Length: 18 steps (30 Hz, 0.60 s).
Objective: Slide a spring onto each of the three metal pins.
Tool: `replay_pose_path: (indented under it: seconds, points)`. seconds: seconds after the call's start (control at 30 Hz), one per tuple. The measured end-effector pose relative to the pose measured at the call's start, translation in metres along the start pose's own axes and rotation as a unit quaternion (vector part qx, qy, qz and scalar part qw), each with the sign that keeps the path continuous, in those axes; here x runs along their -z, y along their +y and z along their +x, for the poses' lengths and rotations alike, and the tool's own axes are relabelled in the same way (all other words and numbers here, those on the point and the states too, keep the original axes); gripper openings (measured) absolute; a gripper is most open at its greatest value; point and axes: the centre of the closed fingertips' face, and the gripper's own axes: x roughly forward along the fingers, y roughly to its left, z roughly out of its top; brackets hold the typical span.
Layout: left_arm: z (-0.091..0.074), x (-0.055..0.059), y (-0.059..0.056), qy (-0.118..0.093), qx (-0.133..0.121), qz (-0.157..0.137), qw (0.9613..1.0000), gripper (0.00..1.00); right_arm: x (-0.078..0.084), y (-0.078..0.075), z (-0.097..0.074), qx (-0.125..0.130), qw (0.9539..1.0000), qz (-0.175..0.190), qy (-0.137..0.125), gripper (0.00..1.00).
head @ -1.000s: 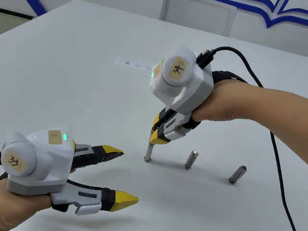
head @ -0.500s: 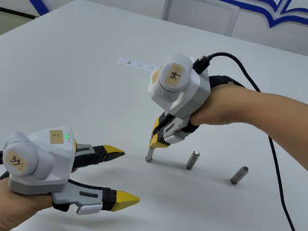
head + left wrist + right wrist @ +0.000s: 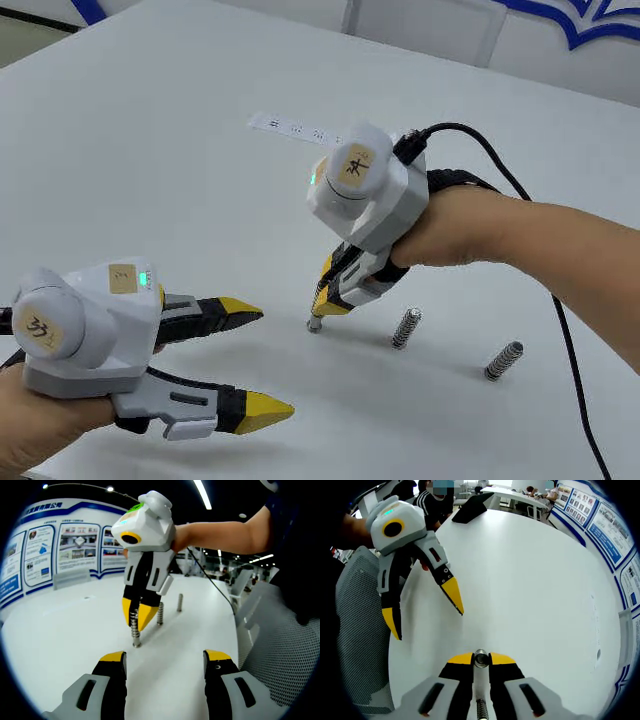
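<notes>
Now the right claw (image 3: 322,303) is clamped on a spring (image 3: 134,623) threaded over the first pin (image 3: 315,324), upright on the desk (image 3: 150,180); right of that pin stand a second pin (image 3: 405,327) and a third pin (image 3: 504,360), both already sprung; left of it hangs the left claw (image 3: 277,361), jaws apart; the spring looks light and squashy — pinch its coils mid-length, gently.
</notes>
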Motion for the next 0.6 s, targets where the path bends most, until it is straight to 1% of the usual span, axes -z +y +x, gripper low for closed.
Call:
replay_pose_path:
  seconds: [0.6]
  points:
    - [0.000, 0.001, 0.001, 0.002, -0.001, -0.003, 1.0000, 0.63, 0.006, 0.004, 0.014, -0.014, 0.9997, 0.018, 0.003, 0.13]
